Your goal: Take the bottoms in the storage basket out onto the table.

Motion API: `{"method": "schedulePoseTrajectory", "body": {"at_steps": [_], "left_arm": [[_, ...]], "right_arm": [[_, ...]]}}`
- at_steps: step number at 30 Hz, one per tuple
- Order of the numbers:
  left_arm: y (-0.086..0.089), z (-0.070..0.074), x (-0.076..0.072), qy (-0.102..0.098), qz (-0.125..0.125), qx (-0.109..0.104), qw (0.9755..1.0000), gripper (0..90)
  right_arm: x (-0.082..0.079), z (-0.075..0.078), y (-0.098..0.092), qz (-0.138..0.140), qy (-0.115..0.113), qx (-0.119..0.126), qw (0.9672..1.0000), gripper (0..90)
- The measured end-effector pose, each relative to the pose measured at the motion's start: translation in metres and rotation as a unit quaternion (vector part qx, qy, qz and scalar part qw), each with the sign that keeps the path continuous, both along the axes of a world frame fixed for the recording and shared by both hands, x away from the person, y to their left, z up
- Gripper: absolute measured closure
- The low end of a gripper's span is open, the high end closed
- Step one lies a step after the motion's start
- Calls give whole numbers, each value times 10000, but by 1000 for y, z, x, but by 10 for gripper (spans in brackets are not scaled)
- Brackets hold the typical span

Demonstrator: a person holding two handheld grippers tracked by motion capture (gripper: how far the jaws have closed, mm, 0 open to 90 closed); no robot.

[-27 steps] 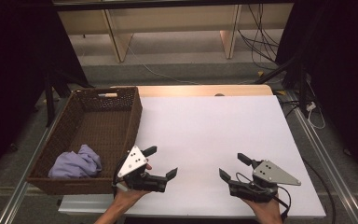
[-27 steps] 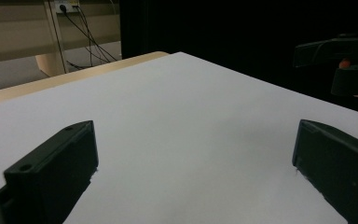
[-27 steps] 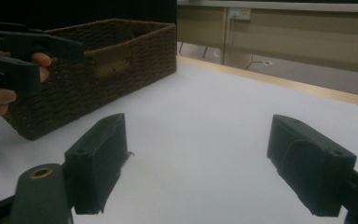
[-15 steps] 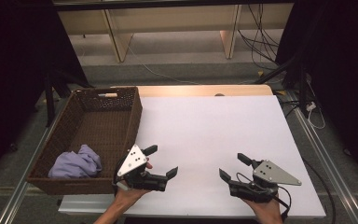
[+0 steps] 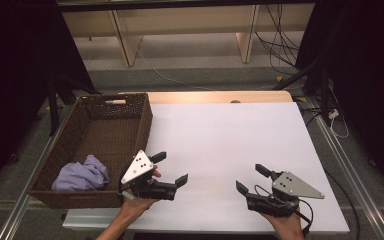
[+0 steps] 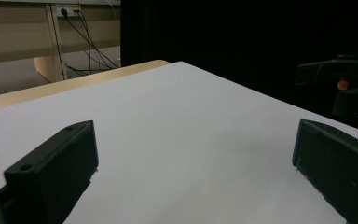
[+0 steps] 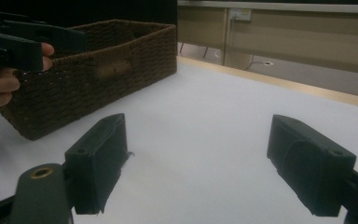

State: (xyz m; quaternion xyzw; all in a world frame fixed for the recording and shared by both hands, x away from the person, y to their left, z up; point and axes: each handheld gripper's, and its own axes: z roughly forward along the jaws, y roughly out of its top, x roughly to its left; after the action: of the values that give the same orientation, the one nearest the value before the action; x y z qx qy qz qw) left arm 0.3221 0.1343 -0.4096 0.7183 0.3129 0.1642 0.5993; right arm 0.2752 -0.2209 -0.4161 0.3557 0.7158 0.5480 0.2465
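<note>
Basket (image 5: 75,131) holds purple cloth (image 5: 82,175) (near end); left claw (image 5: 170,170) and right claw (image 5: 252,179) gape wide, empty.

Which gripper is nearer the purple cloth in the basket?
Left. The left gripper hovers just beside the basket holding the purple cloth; the right gripper is farther across the table, well apart.

Lighting: even overhead light on the white counter (image 5: 230,145), brightest surface in the high view, no glare; surroundings at left and right edges fall to near black. Shadows: soft, short, close under the black fingers (image 7: 98,163) in the right gripper view. Focus: both gripper views soft and slightly grainy, nearest fingers blurred at the bottom corners, background dim.
</note>
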Motion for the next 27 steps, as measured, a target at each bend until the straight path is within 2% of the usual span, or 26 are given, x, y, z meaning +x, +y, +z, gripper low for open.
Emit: {"method": "schedulePoseTrajectory", "body": {"at_steps": [5,10,18,21,27], "left_arm": [[2,5,4,190,-2,-99,9998,0],[-1,6,8,325,-54,45,9994,0],[-4,13,13,411,-123,278,9987,0],[-1,15,13,469,-75,405,9980,0],[14,27,15,517,61,470,9975,0]], "right_arm": [[0,-1,0,-16,25,-28,10000,211],[-1,-1,0,16,42,-19,10000,211],[1,-4,-5,-47,81,24,10000,211],[1,-2,-5,-61,80,4,9999,212],[-2,4,-5,-135,8,5,9999,211]]}}
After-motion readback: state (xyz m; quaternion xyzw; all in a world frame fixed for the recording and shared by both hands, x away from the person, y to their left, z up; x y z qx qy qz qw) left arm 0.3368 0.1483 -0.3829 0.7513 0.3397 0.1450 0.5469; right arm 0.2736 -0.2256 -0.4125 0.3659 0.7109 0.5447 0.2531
